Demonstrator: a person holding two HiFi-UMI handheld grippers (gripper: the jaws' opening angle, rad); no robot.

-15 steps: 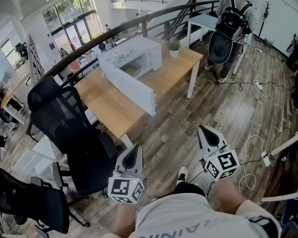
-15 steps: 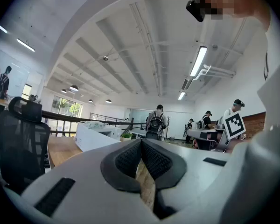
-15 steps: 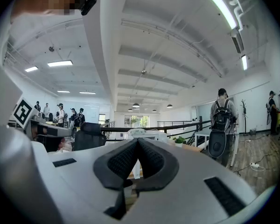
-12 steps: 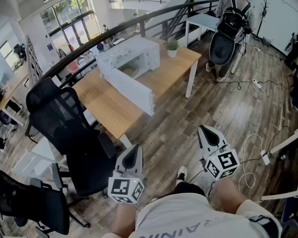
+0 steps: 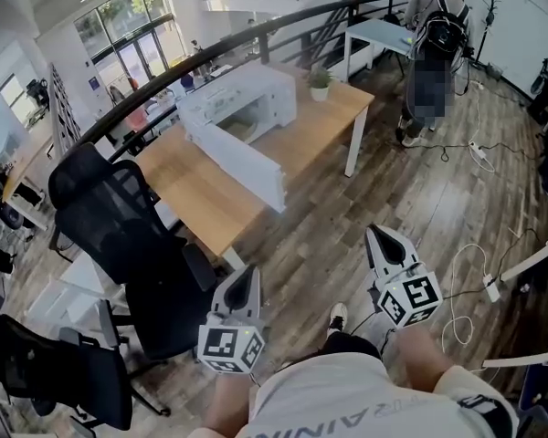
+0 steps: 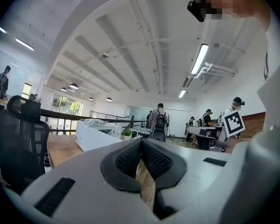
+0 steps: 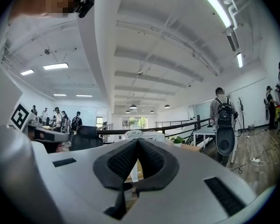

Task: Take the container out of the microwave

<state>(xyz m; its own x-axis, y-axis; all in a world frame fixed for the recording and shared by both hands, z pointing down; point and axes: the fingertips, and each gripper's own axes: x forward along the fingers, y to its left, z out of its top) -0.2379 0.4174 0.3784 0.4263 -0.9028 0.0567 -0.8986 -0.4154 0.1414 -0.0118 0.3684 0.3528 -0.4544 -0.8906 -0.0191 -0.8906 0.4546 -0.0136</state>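
White microwave [image 5: 256,94] stands open at the table's [image 5: 199,192] far edge, container [image 5: 243,130] apparently inside. We hold left gripper [image 5: 248,272] and right gripper [image 5: 377,236] closed, empty; unopened, they may knock the container.

Plank floor [image 5: 420,210], black chair [image 5: 117,219] (mesh-backed)

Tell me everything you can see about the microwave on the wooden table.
The microwave is a white box, upright on the wooden table near its far edge. Its long white door is swung wide open toward the camera, over the tabletop. Something pale lies in the open cavity; what it is cannot be told. A small potted plant stands beside it, apart. Only the table touches it.
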